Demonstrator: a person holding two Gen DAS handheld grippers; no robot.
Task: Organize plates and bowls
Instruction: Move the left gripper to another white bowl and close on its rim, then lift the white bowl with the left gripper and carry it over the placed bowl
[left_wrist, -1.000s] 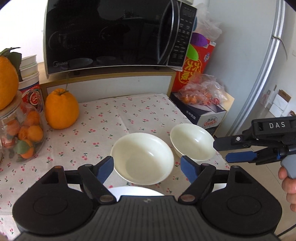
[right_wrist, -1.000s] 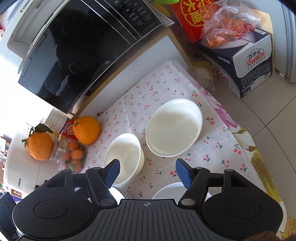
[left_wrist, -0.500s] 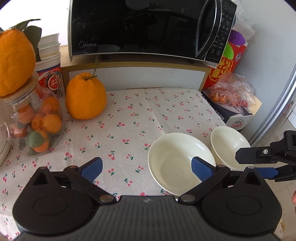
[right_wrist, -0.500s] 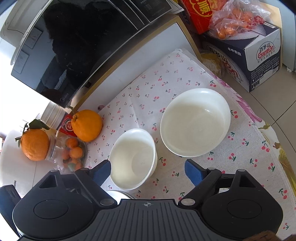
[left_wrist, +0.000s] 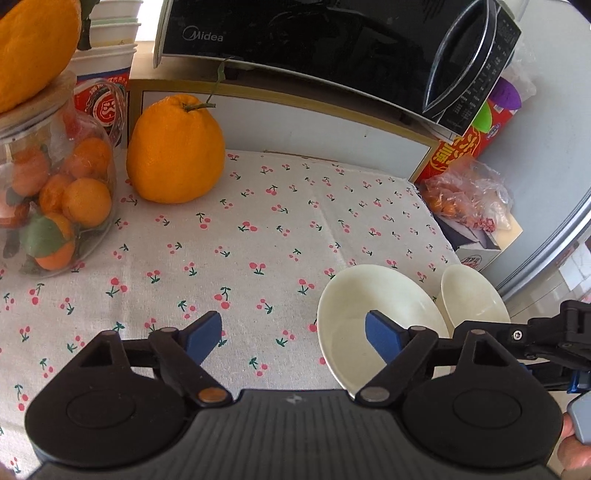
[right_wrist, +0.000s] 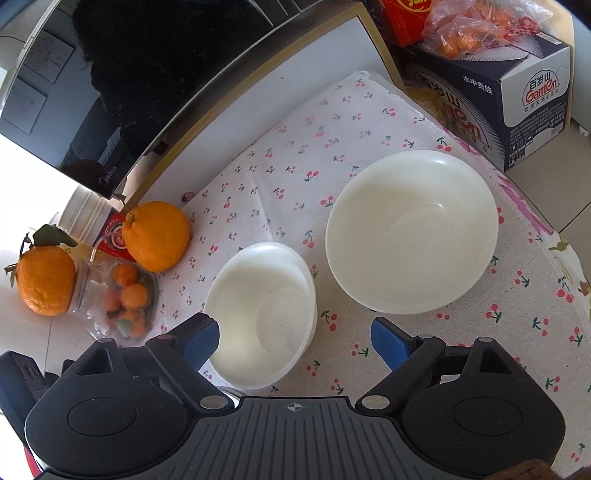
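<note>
Two white bowls stand side by side on the cherry-print tablecloth. In the right wrist view the nearer bowl (right_wrist: 264, 312) is just ahead of my right gripper (right_wrist: 293, 339), which is open and empty, and the wider bowl (right_wrist: 412, 230) lies beyond to the right. In the left wrist view one bowl (left_wrist: 373, 326) sits behind the right fingertip of my open, empty left gripper (left_wrist: 293, 338), with the second bowl (left_wrist: 474, 295) at the table's right edge. The right gripper's body (left_wrist: 532, 339) shows at the far right there.
A black microwave (left_wrist: 332, 44) stands on a shelf at the back. A large orange (left_wrist: 175, 147) and a glass jar of small oranges (left_wrist: 55, 192) are at the left. A carton (right_wrist: 498, 92) with a bag of fruit sits off the table's right side.
My left gripper has swung left, so the bowls shifted to the right of its view. My right gripper has moved closer to the bowls. Both stay open.
</note>
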